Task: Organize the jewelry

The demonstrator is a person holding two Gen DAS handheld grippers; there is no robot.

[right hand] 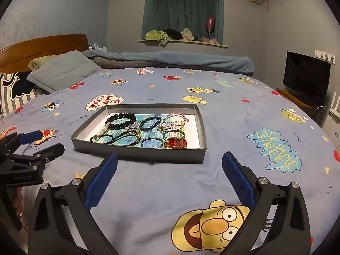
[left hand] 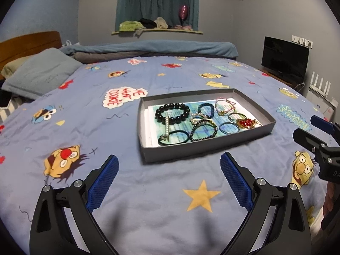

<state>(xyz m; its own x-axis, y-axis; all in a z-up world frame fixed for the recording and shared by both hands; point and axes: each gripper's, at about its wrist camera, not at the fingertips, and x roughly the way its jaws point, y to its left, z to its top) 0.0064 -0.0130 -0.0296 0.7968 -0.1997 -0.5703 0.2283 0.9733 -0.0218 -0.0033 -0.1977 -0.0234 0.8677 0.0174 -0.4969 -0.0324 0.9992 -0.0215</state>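
Left wrist view:
- Left gripper with black arms and blue ribbed pads [left hand: 169, 165]: spread wide, holding nothing, hovering over the blue cartoon-print bed sheet [left hand: 148, 201] just short of the near wall of the box.
- Shallow grey cardboard box [left hand: 170, 155]: lying flat on the sheet, open on top, lined with a printed blue-green paper [left hand: 182, 130].
- Inside, far left: a bracelet of large black round beads [left hand: 172, 112], with a pale beaded strand with a metal charm [left hand: 166, 130] lying across its near side.
- Inside, near left: a plain black elastic loop [left hand: 175, 138], and beside it a bracelet of small dark beads [left hand: 203, 131].
- Inside, middle: a dark blue braided bracelet [left hand: 206, 108] touching a tangle of pale beads.
- Inside, far right: a thin pink cord bracelet [left hand: 225, 105].
- Inside, near right: a red-and-gold beaded ornament [left hand: 246, 123], next to thin green and blue loops.
- Right gripper [left hand: 312, 131]: seen at the right edge, to the right of the box, spread and empty.

Right wrist view:
- Right gripper [right hand: 170, 165]: spread wide, pinching nothing, just before the near wall of the grey box [right hand: 138, 152].
- Same jewelry inside the box: black bead bracelet [right hand: 121, 121] at far left, blue braided bracelet [right hand: 150, 123] in the middle, pink cord bracelet [right hand: 176, 120] at far right, red-and-gold ornament [right hand: 177, 143] at near right.
- Left gripper [right hand: 40, 142]: at the left edge, left of the box, spread and empty.
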